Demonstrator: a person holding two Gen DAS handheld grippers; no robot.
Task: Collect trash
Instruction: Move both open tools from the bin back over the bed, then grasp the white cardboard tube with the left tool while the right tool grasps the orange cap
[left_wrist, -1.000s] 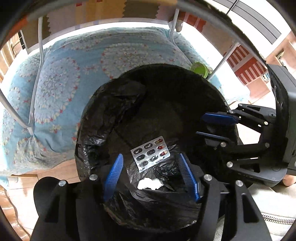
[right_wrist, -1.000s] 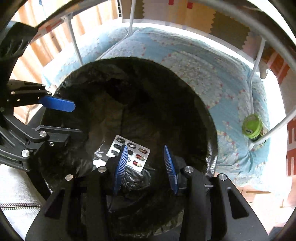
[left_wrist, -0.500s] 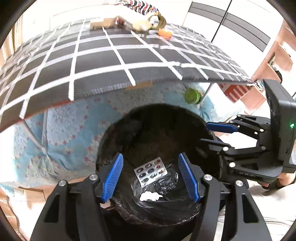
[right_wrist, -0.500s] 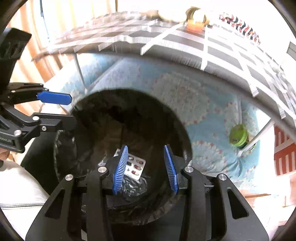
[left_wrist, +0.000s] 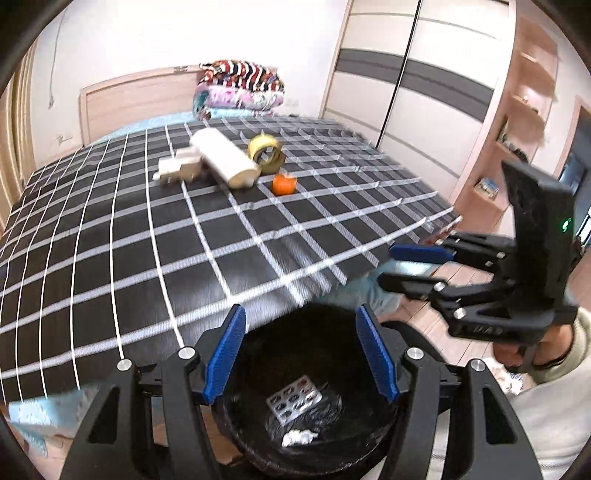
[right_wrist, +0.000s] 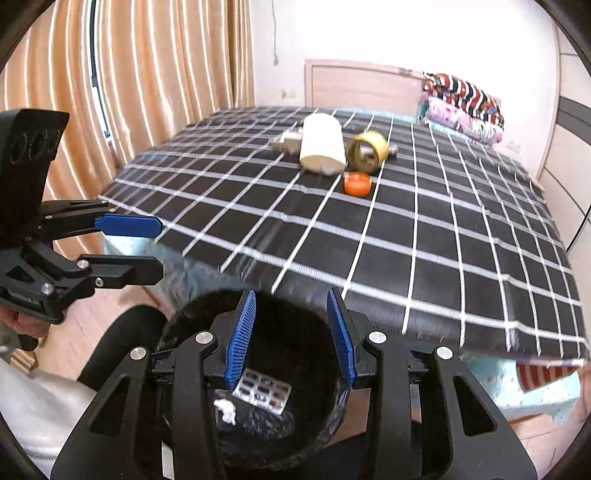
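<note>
A black-lined trash bin (left_wrist: 258, 439) (right_wrist: 317, 435) stands at the foot of the bed, below both grippers. A pill blister pack (left_wrist: 294, 403) (right_wrist: 264, 392) and a white crumpled scrap (left_wrist: 298, 438) (right_wrist: 227, 410) lie in it. My left gripper (left_wrist: 301, 356) is open and empty above the bin. My right gripper (right_wrist: 291, 338) is open and empty too, to the right in the left wrist view (left_wrist: 410, 267). On the bed lie a paper roll (left_wrist: 225, 160) (right_wrist: 320, 147), a tape roll (left_wrist: 266, 153) (right_wrist: 366, 152), an orange object (left_wrist: 284, 184) (right_wrist: 357, 184) and a beige box (left_wrist: 181, 168).
The black-and-white checked bedspread (left_wrist: 129, 240) (right_wrist: 424, 240) fills the middle. Folded blankets (left_wrist: 240, 90) (right_wrist: 461, 107) are stacked by the headboard. Curtains (right_wrist: 129, 74) hang on the left, wardrobe doors (left_wrist: 388, 74) on the right. A red-striped item (right_wrist: 543, 373) sits under the bed's edge.
Both grippers have lifted and tilted up from looking into the bin; the bed top with its objects has come into view. Both jaws stay open and empty.
</note>
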